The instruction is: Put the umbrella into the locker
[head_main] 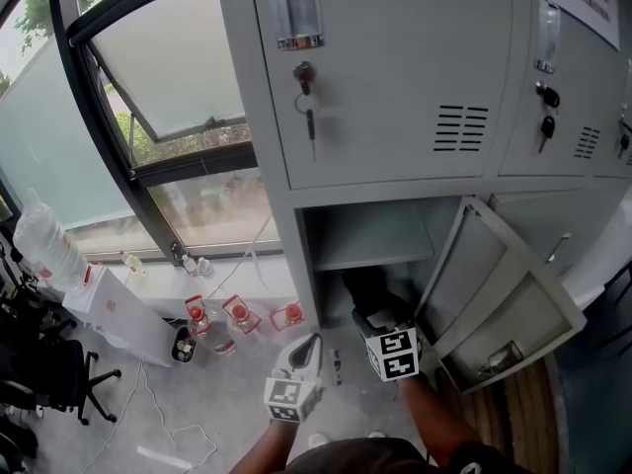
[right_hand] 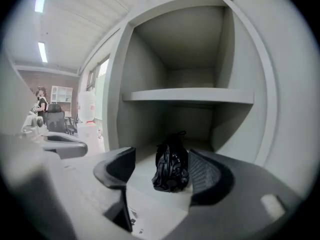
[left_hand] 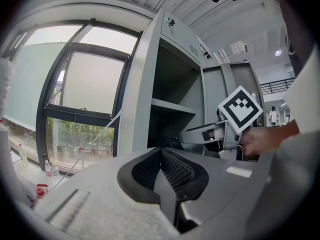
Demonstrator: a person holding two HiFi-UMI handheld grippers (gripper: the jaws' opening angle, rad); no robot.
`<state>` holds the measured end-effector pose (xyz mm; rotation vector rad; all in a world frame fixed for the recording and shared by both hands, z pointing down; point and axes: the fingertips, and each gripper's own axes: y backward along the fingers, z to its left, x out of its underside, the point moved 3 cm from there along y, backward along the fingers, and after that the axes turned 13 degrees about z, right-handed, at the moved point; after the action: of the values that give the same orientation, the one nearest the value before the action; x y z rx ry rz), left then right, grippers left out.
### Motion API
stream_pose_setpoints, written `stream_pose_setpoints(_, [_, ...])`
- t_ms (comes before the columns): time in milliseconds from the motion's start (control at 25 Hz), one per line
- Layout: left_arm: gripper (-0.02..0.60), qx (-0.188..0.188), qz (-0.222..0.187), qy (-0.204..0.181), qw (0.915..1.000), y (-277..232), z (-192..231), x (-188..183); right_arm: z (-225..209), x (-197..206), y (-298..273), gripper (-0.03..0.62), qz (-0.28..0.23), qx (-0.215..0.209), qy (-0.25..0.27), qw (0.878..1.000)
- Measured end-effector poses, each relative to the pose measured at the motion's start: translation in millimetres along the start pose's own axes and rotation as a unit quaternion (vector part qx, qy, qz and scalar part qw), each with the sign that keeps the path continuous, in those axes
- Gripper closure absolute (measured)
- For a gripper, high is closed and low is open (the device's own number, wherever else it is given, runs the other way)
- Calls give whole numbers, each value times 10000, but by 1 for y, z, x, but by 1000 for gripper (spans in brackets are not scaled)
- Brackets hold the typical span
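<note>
Umbrella (right_hand: 171, 168) on locker (right_hand: 235, 84) floor
Right gripper (right_hand: 161, 160) gapes wide, empty, with the umbrella lying just beyond its jaws, under the shelf (right_hand: 190, 95); left gripper (left_hand: 162, 166) is closed on nothing.

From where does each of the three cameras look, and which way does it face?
Head view: on the person's head, looking down at the open locker; both forearms, the left gripper and right gripper show.
Left gripper view: on the left gripper, facing level toward the locker and window; shows its shut jaws, the right gripper, a hand.
Right gripper view: on the right gripper, facing into the locker at the umbrella under the shelf; shows its open jaws.
Shared: head and right gripper views both show the umbrella.
</note>
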<state>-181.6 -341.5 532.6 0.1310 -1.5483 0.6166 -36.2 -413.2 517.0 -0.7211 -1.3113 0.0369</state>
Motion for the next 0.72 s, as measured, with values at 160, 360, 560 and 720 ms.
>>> stream_pose_setpoints(160, [577, 23, -32, -17, 10000, 2, -2, -4, 9, 4, 21, 276, -101, -13, 10, 9999])
stream_pose_setpoints(360, [577, 51, -110, -44, 9999, 5, -6, -10, 13, 3, 44, 337, -296, 153, 46, 9994])
stream_pose_setpoints(560, [577, 29, -109, -16, 9999, 9, -7, -10, 18, 3, 61, 441, -460, 299, 83, 9985])
stream_pose_setpoints(720, [577, 12, -102, -26, 9999, 11, -5, -10, 15, 2, 73, 561, -639, 480, -24, 9968])
